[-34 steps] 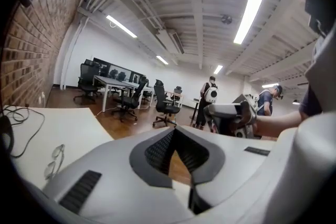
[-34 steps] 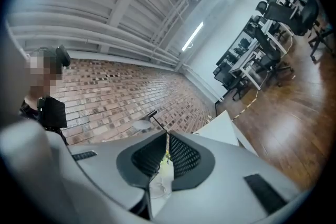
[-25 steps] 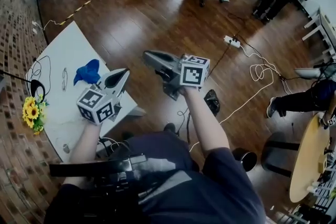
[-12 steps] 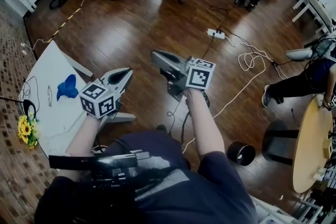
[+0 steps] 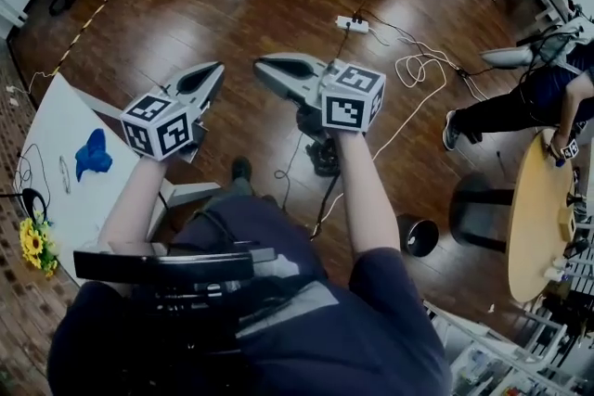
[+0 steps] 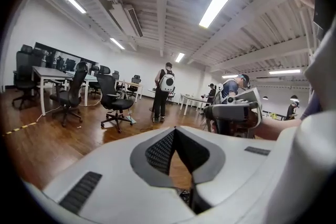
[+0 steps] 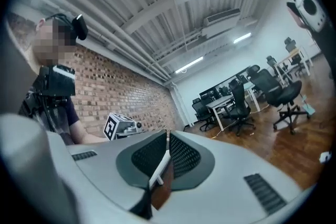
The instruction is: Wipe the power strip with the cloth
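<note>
Both your tongs are closed with nothing between them: the left tongs (image 5: 215,70) and the right tongs (image 5: 261,66) are held side by side, about level, out over the wooden floor (image 5: 223,5). The blue cloth (image 5: 92,153) lies crumpled on the white tabletop (image 5: 56,111) to your left, well away from both. The only power strip (image 5: 353,23) in sight is the white one on the floor ahead, among cables. This fits either a cloth waiting to be fetched or one laid back down after wiping. Either way, walk carefully and keep your feet clear of those loose cables.
</note>
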### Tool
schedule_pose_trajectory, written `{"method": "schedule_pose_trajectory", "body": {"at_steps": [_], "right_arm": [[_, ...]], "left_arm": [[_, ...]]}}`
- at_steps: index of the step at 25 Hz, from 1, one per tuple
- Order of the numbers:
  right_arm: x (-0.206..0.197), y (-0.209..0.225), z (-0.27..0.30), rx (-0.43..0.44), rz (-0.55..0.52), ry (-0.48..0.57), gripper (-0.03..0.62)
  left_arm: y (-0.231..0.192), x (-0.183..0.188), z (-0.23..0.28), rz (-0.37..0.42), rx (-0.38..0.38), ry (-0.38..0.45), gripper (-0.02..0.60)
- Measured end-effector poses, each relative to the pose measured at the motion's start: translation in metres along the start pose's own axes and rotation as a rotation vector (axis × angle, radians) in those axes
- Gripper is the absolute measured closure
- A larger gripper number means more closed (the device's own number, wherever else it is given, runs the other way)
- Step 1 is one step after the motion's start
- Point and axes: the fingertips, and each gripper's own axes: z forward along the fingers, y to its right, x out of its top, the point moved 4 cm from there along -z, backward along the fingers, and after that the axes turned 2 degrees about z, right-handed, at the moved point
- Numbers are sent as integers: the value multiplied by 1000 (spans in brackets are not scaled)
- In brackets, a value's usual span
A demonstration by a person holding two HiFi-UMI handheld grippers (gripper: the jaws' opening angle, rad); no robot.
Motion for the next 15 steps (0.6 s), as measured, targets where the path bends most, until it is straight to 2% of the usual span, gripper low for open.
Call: {"method": "schedule_pose_trajectory", "body": {"at_steps": [3, 5, 10, 15], "right_arm": [[17, 0, 11, -33, -109, 28, 597], [29, 7, 24, -48, -148, 29, 599], [52, 27, 78, -31, -165, 4, 600], [56, 42, 145, -34, -176, -42, 600]], "left_arm": [[-19, -2, 10, 22, 29, -32, 591], [-36, 1, 13, 39, 52, -22, 591], [-94, 22, 7, -5, 89, 59, 591], [-158, 20, 1, -69, 67, 15, 591]]}}
